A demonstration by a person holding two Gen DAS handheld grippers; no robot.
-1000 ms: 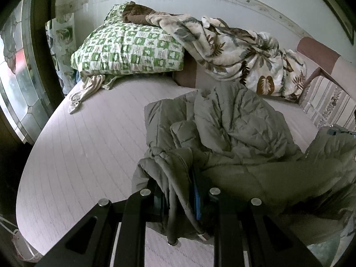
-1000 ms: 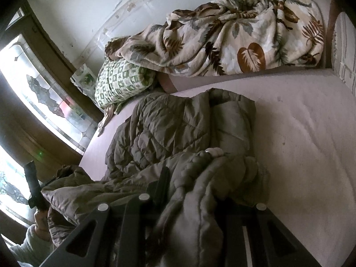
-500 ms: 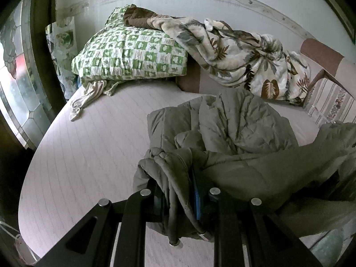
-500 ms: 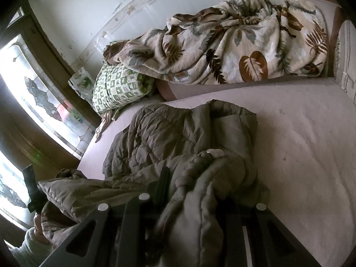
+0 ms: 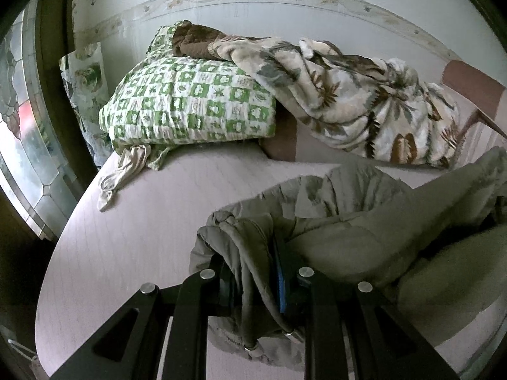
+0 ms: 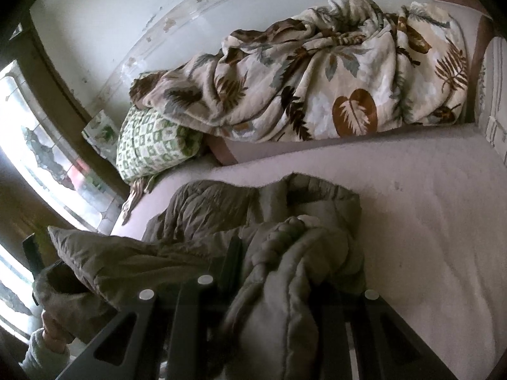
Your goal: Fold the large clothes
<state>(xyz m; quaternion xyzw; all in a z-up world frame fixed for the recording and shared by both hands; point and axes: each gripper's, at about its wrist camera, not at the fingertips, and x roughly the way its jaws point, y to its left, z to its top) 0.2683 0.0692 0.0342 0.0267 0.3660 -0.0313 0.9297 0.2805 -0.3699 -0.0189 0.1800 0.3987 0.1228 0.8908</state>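
An olive-green quilted puffer jacket lies bunched on the pale pink bed mattress, its near edge lifted off the surface by both grippers. Its long axis runs from one gripper to the other, roughly across the near side of the bed, with a taut fold stretched between the two held ends. The rest of the jacket trails away toward the head of the bed and stays rumpled on the mattress.

The left gripper is clamped on a thick roll of the jacket's edge; the fabric fills the gap between its black fingers, and a cord with a metal tip hangs below them. The right gripper is likewise clenched on a padded bunch of the jacket, which spills over and hides most of its fingers. In the right wrist view, a hand with a pale sleeve shows at the lower left, under the lifted fabric.

At the head of the bed, a green-and-white checked pillow rests against the wall, and a cream blanket with brown leaf print is heaped beside it, partly over the pillow. A small beige cloth lies just below the pillow. A stained-glass window is on the left.
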